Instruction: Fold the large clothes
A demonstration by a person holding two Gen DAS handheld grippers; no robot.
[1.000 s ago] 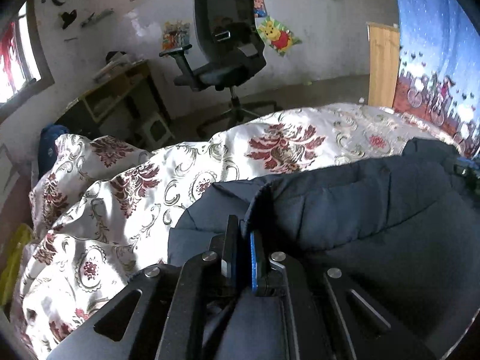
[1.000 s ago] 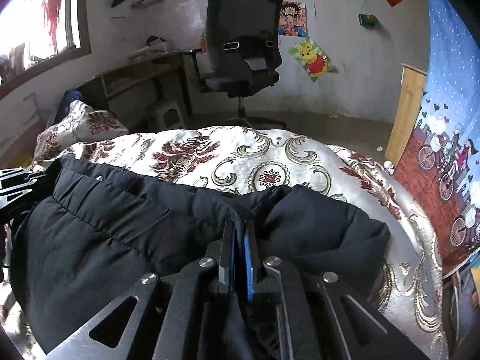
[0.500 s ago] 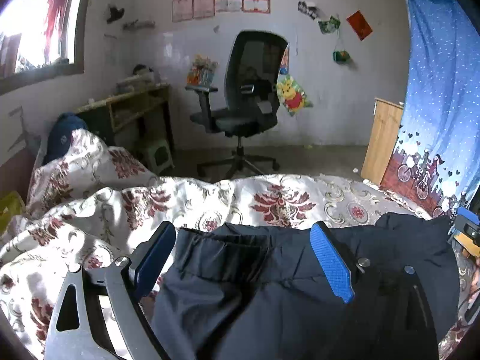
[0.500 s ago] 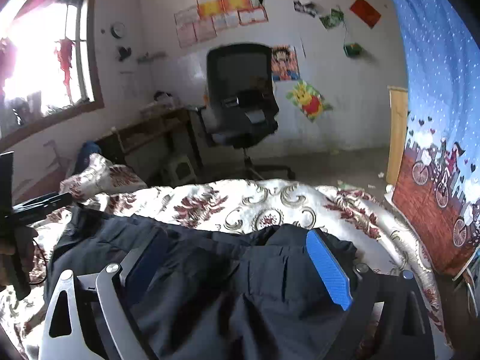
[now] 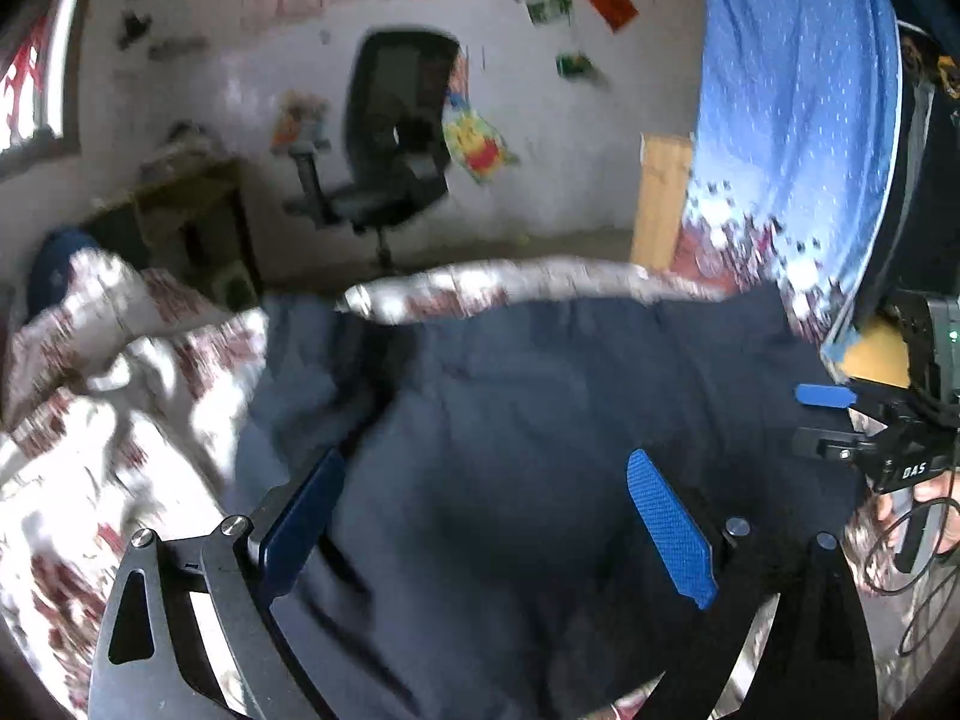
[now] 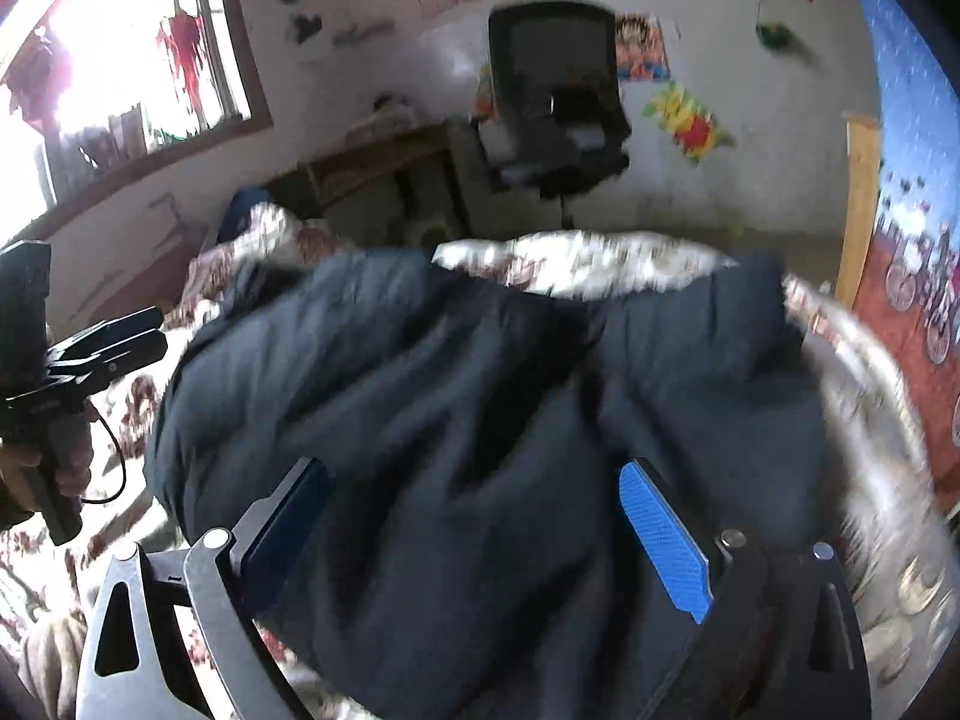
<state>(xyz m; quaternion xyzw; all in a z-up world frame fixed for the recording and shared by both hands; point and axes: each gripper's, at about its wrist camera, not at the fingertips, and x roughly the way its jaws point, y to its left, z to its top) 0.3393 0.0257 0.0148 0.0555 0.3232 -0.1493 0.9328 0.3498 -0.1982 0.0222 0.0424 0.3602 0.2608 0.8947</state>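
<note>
A dark navy padded jacket [image 5: 540, 408] lies spread on the floral bedspread [image 5: 90, 420]; it also shows in the right wrist view [image 6: 480, 396], lumpy and creased. My left gripper [image 5: 486, 516] is open, its blue pads wide apart above the jacket, holding nothing. My right gripper [image 6: 474, 522] is open above the jacket too, empty. The right gripper shows at the right edge of the left wrist view [image 5: 834, 420]. The left gripper shows at the left edge of the right wrist view [image 6: 120, 339]. Both views are motion-blurred.
A black office chair [image 6: 558, 114] stands by the far wall beside a wooden desk [image 6: 384, 162]. A blue patterned curtain [image 5: 792, 120] hangs at the right, next to a wooden board [image 5: 660, 198]. A window [image 6: 120, 78] is at the left.
Both grippers were shut on the jacket's edge a second ago, then opened and let it go. They have since pulled back and risen, and the jacket lies flatter on the bed.
</note>
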